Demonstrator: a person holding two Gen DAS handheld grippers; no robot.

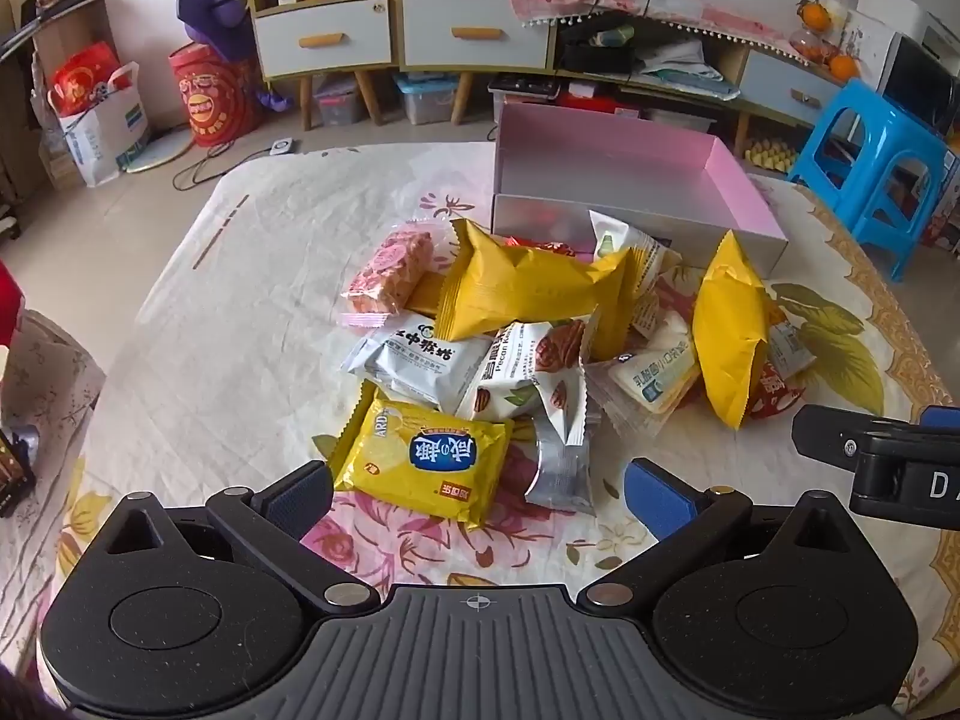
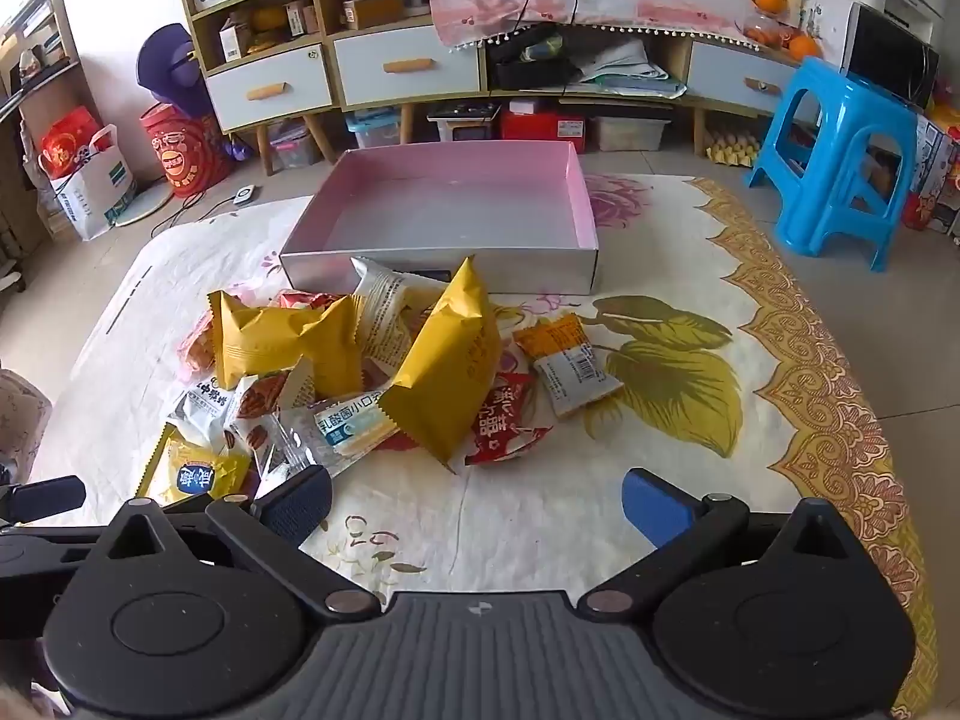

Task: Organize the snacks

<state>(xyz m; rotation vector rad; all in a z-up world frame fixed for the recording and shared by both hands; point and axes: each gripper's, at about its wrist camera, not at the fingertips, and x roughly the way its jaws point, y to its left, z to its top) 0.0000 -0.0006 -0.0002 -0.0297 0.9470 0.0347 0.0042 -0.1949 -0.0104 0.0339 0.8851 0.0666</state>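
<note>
**Snacks heaped before an empty box**

Snack packets in crinkled foil, yellow, white and red [image 2: 360, 372], lie piled on a table draped in cream floral cloth [image 2: 660, 480]. Just behind: a shallow silver cardboard box with pink lining [image 2: 444, 210], nothing inside. Left gripper [image 1: 480, 495] and right gripper [image 2: 477, 504] hover with jaws wide, holding nothing. Beyond: tiled floor, blue plastic stool [image 2: 840, 156], wooden drawer cabinet [image 2: 408, 69].
</note>
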